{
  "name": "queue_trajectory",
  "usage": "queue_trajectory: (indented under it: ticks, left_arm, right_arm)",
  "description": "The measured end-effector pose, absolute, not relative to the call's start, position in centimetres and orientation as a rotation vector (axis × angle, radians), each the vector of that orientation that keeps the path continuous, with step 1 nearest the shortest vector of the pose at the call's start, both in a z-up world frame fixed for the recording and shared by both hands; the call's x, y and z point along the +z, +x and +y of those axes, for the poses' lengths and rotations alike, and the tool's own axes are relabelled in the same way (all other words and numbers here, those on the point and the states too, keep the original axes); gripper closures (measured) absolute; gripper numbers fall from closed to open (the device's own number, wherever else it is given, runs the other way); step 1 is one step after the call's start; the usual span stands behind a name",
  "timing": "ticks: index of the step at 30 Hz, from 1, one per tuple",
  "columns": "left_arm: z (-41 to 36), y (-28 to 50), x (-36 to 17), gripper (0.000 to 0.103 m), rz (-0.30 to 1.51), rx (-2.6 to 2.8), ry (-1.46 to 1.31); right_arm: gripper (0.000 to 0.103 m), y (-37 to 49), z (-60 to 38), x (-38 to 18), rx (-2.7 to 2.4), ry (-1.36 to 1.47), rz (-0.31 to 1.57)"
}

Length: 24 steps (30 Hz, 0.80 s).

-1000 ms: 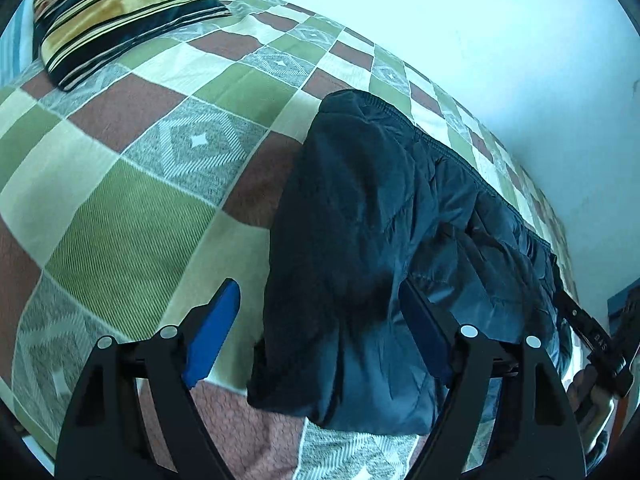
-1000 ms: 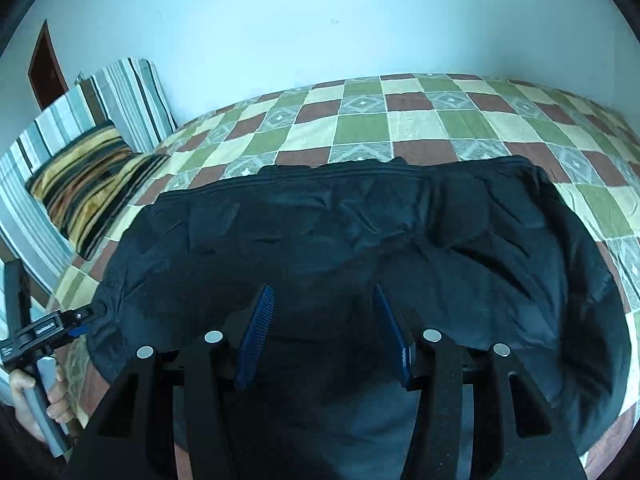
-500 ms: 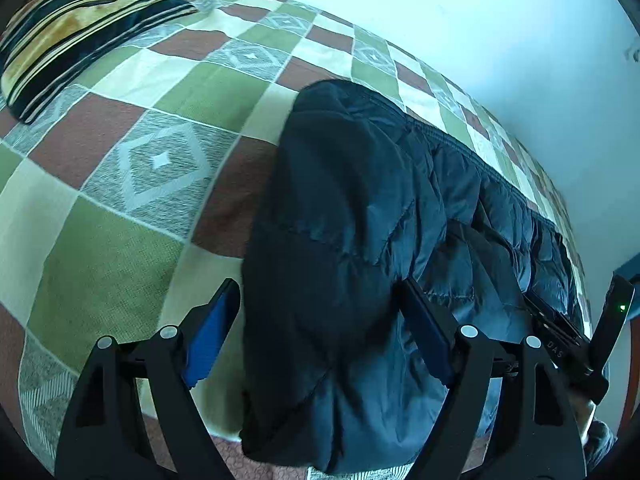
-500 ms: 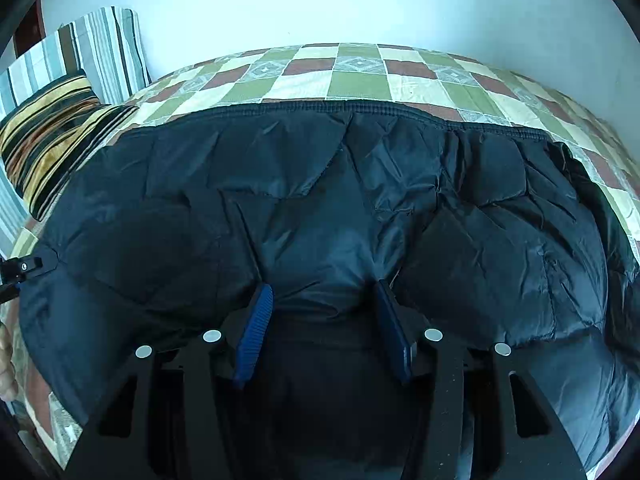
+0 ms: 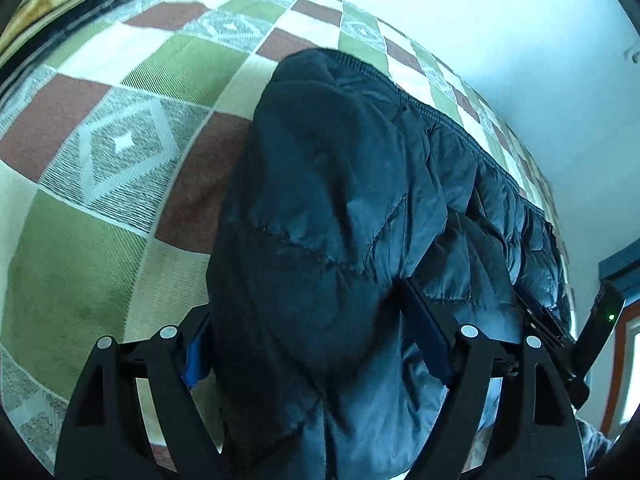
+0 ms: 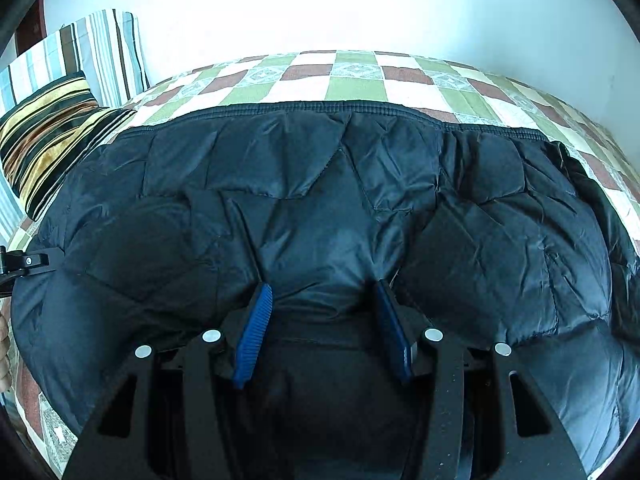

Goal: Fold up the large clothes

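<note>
Checkered green, maroon and cream bedspread (image 5: 100,200) covers the bed, striped pillows (image 6: 52,136) at its head. Across it lies a dark quilted puffer jacket (image 6: 340,184). Both left tongs (image 5: 316,344) and right tongs (image 6: 324,328) are spread, each straddling a bulge of jacket fabric without pinching it.

jacket (image 6: 344,184) | dark navy, quilted, puffy | folded, lying flat across checkered bedspread (image 6: 352,88)
</note>
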<state>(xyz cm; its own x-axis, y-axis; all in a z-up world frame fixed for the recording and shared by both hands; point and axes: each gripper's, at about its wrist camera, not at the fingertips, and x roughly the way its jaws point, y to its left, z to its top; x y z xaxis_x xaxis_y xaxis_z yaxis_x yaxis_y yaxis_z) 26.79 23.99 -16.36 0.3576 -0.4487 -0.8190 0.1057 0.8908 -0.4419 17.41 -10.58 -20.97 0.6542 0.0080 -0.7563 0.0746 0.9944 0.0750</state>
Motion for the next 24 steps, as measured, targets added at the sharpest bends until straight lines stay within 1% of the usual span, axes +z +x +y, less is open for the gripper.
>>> queue_trajectory:
  ticks: [4, 10, 14, 24]
  left_arm:
    - [24.0, 27.5, -17.0, 0.02, 1.184, -0.392, -0.368]
    - [23.1, 28.1, -17.0, 0.02, 1.202, -0.413, -0.301]
    - [23.4, 29.0, -17.4, 0.02, 1.223, -0.434, -0.326]
    - [22.6, 31.2, -18.6, 0.012, 1.307, -0.501, -0.313]
  right_arm:
    - [0.05, 17.3, -10.5, -21.0, -0.039, 0.103, 0.861]
    - [0.05, 17.8, -10.6, -20.8, -0.037, 0.1, 0.896]
    - [0.05, 18.3, -10.7, -20.8, -0.033, 0.097, 0.918]
    - [0.05, 18.4, -10.6, -20.8, -0.035, 0.087, 0.928]
